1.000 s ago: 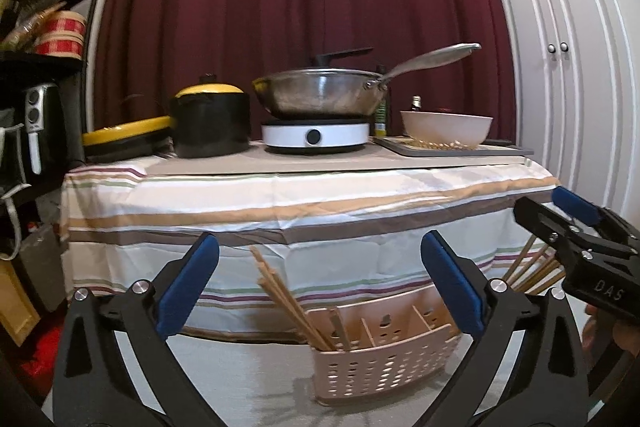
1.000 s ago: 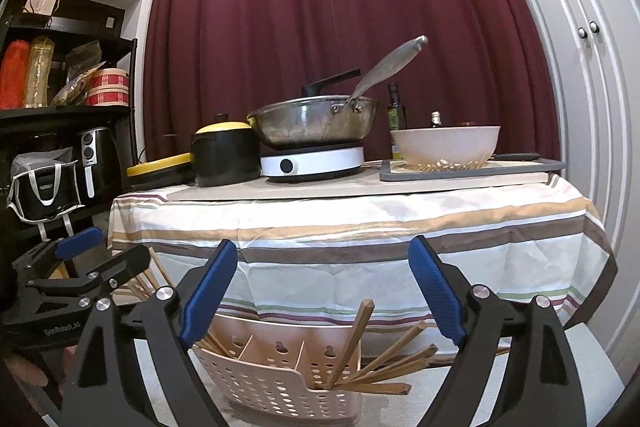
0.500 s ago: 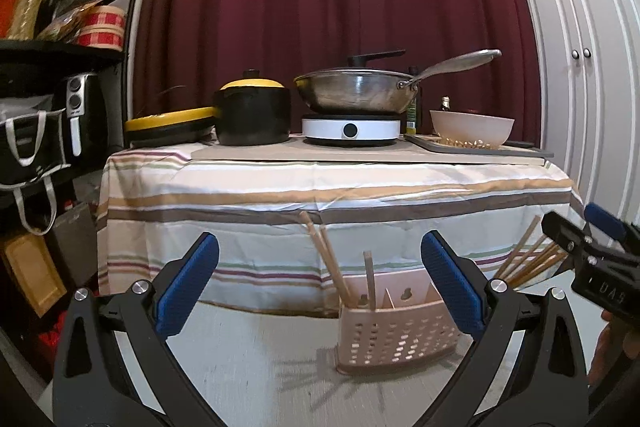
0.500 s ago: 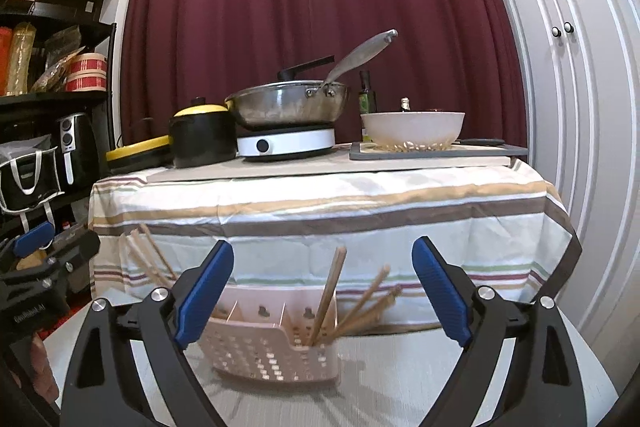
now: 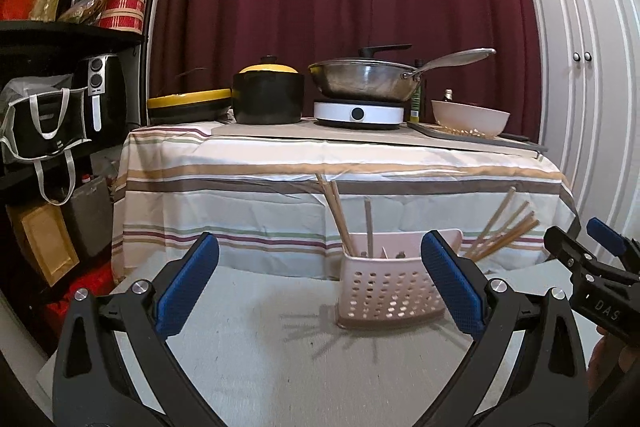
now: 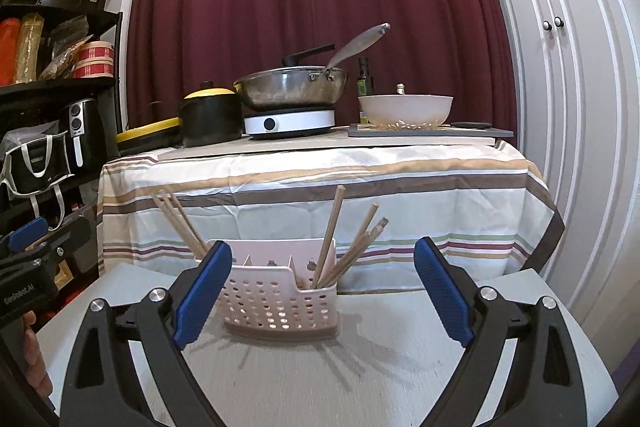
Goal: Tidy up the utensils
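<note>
A pink perforated utensil basket [image 5: 384, 291] [image 6: 280, 301] stands on a small grey table [image 5: 256, 359] [image 6: 400, 367]. Several wooden chopsticks [image 5: 336, 215] [image 6: 332, 231] stick up from its compartments, some leaning left [image 6: 180, 223], some right [image 5: 504, 231]. My left gripper [image 5: 320, 283] is open and empty, held back from the basket. My right gripper [image 6: 322, 291] is open and empty, also short of the basket. Each gripper shows at the edge of the other's view: the right one [image 5: 592, 267], the left one [image 6: 36, 239].
Behind stands a table with a striped cloth [image 5: 280, 187], bearing a black pot [image 5: 268, 95], a wok on a hob [image 5: 360, 83] and a white bowl [image 5: 468, 117]. A black shelf unit [image 5: 60, 107] is at left, white cupboard doors [image 5: 588, 67] at right.
Both grippers have drawn back and risen away from the basket, which now looks smaller and sits wholly on the grey table. Both stay open.
</note>
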